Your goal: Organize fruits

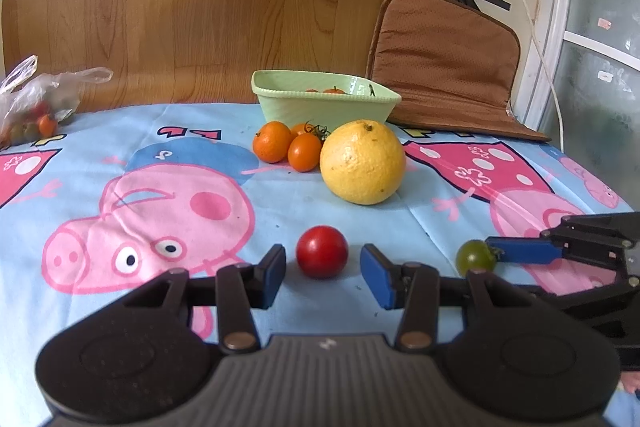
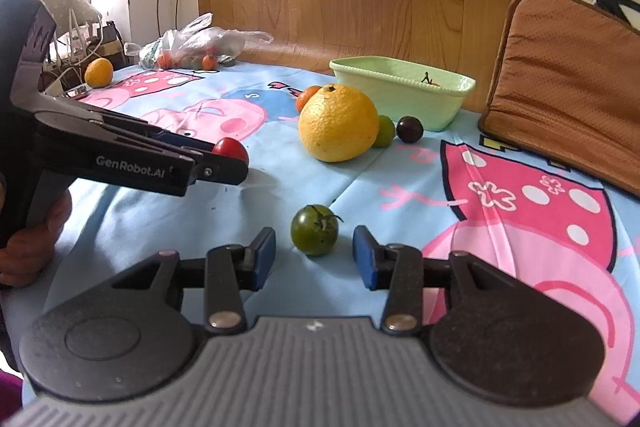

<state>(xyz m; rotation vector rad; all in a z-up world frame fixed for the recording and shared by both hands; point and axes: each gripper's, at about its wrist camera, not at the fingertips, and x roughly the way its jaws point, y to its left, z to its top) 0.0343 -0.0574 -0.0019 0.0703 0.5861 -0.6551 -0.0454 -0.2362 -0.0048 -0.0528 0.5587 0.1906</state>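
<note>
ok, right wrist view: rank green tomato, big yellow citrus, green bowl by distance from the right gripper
From the right gripper:
1. green tomato, lying between its open jaws.
2. big yellow citrus, mid-table, straight ahead.
3. green bowl, far edge, ahead and right.

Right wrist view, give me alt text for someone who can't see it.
Open right gripper on a cartoon tablecloth, jaws flanking but not touching a green tomato. Beyond it sit a large yellow citrus and a pale green bowl.
</note>
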